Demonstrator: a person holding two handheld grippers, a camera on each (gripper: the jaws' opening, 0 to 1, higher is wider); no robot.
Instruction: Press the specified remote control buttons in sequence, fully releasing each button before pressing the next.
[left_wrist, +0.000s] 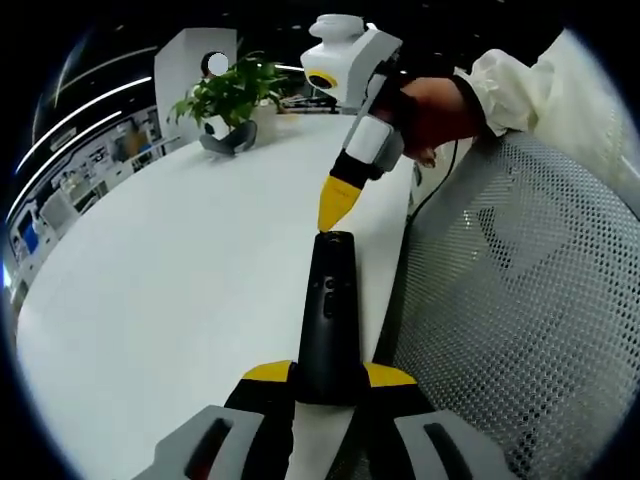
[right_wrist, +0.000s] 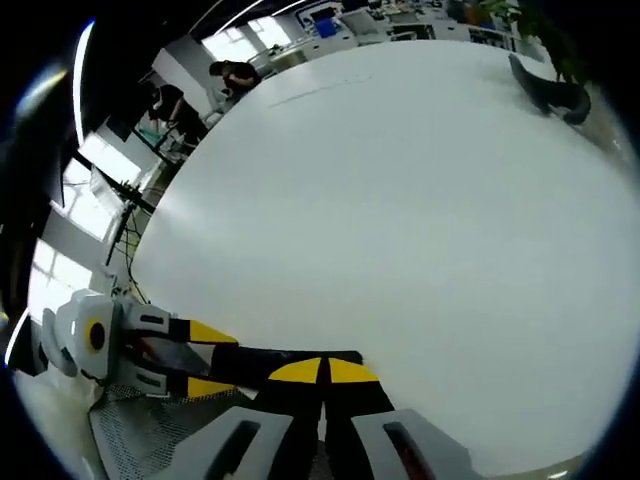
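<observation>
Remote (left_wrist: 328, 320) held at its near end between the left gripper (left_wrist: 328, 378) jaws, above the white table (left_wrist: 170, 280). Right gripper (left_wrist: 335, 203), jaws closed together, tip just off the remote's far end. Press apparently pending; sequence progress unreadable here.

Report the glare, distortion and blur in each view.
Left gripper view: fisheye bends the white table edge; the remote is sharp, with a soft sheen at its top. Right gripper view: the tabletop is nearly washed out, windows at left blow out, and the far background is small and curved.
</observation>
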